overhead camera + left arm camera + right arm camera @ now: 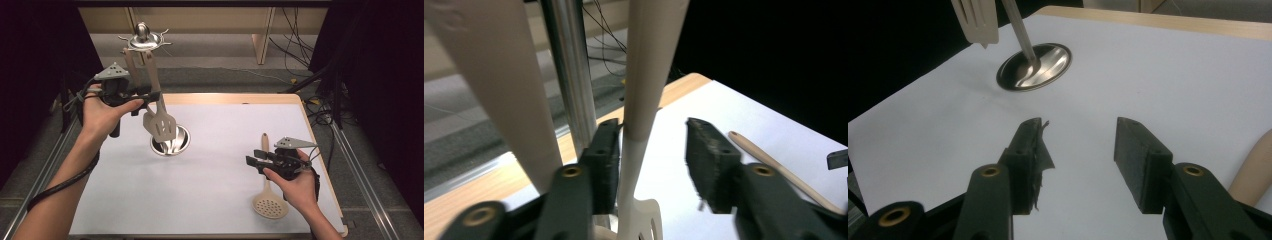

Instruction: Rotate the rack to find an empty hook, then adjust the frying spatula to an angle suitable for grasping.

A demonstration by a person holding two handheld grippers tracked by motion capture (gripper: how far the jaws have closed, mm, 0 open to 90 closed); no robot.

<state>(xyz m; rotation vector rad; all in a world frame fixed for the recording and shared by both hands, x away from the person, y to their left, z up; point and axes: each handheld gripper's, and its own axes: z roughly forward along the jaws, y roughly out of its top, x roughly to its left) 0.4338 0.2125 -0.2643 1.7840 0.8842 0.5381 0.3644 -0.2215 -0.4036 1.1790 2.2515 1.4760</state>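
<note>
A beige slotted spatula (pixel 160 125) hangs from a metal utensil stand (pixel 142 39), its blade just above the stand's round steel base (pixel 172 142). My left gripper (pixel 150 95) is raised at the stand, open, with the spatula's handle (pixel 644 75) between its jaws. In the left gripper view (pixel 654 160) the handle rests against the left pad (pixel 606 160) and the right pad stands well off it. My right gripper (pixel 252 157) hovers open over the white mat, nothing between its jaws (pixel 1080 160). A beige skimmer spoon (pixel 270 202) lies on the mat beside it.
A second beige utensil handle (pixel 131 62) hangs on the stand next to the spatula, close to the steel pole (pixel 569 75). The white mat (pixel 215 175) lies on a wooden table. Cables lie on the floor beyond the far right corner.
</note>
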